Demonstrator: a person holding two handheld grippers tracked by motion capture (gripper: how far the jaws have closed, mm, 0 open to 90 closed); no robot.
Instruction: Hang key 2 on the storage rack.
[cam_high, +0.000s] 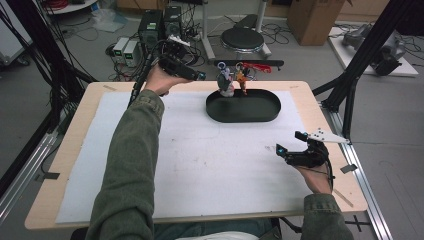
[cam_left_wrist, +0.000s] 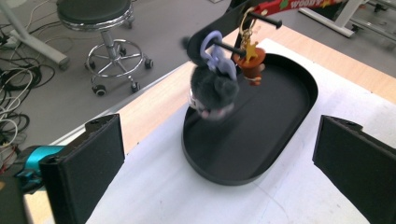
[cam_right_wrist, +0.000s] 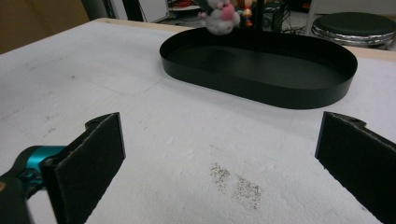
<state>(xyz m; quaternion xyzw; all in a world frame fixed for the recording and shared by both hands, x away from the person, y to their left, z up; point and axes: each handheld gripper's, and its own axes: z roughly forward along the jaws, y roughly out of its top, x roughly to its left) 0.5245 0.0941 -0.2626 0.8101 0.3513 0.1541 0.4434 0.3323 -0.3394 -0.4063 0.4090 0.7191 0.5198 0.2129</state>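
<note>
The grey plush keychain (cam_left_wrist: 212, 91) hangs on the rack peg (cam_left_wrist: 223, 45) above the black tray (cam_left_wrist: 299, 100) at twelve o'clock on the counter (cam_high: 90, 100), both tools, left (cam_high: 200, 76) and right (cam_high: 290, 145), wide open and empty, so a snagging withdrawal might tug it off.

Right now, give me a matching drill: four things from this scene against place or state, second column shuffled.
Things:
1. grey plush keychain
2. orange keychain
3. black oval tray
4. left gripper

Place or state:
A. lies on the white mat, nothing lying on its floor
B. open, nothing between the jaws, held up left of the hanging charms
C. hangs from a peg by a lilac clip
D. hangs from a peg by a gold ring

Pairs: 1-C, 2-D, 3-A, 4-B
</note>
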